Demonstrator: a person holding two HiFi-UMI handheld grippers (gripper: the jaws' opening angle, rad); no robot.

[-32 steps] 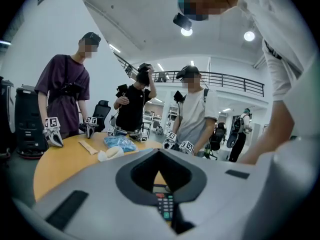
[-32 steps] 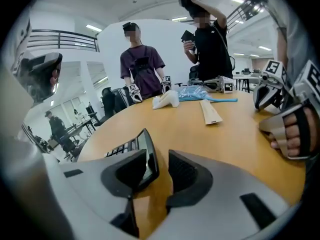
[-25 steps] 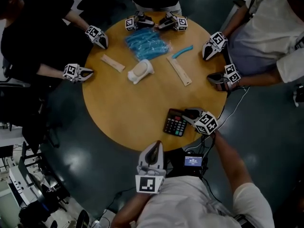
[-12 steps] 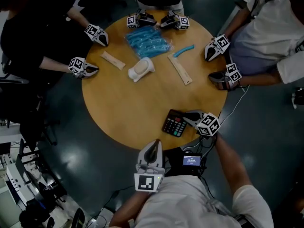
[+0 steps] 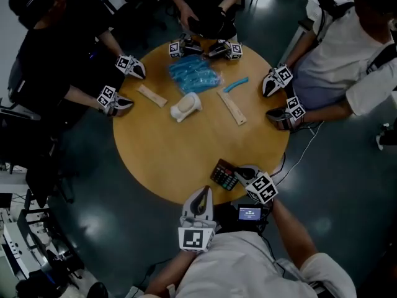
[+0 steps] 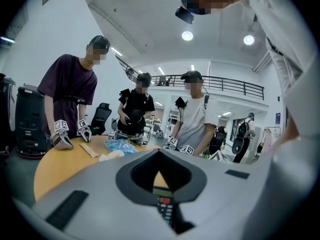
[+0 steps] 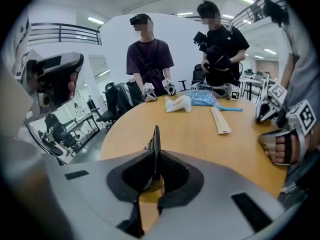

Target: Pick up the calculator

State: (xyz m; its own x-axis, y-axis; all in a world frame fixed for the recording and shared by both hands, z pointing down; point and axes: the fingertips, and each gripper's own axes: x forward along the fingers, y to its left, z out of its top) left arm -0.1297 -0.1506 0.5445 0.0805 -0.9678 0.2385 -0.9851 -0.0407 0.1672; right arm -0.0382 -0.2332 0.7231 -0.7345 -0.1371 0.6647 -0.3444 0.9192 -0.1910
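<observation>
The black calculator (image 5: 223,174) hangs tilted over the near rim of the round wooden table (image 5: 186,154). My right gripper (image 5: 239,172) has its jaws closing on it, and the pads press its right end. In the right gripper view the calculator (image 7: 156,139) stands edge-on between the jaws of the right gripper (image 7: 154,159), above the tabletop. My left gripper (image 5: 204,192) hovers off the table's near edge, left of the calculator, jaws together and holding nothing. Through the left gripper (image 6: 160,153) the calculator's keys (image 6: 164,208) show just ahead.
A blue packet (image 5: 193,74), a white object (image 5: 186,107), a wooden ruler (image 5: 231,107), a blue tool (image 5: 236,84) and a flat wooden stick (image 5: 152,95) lie on the far half. Other people's grippers (image 5: 276,79) ring the rim. A small lit screen (image 5: 250,213) sits at my waist.
My right gripper has closed on the calculator, raised it off the table and drawn it toward the near edge. The left gripper has stayed put.
</observation>
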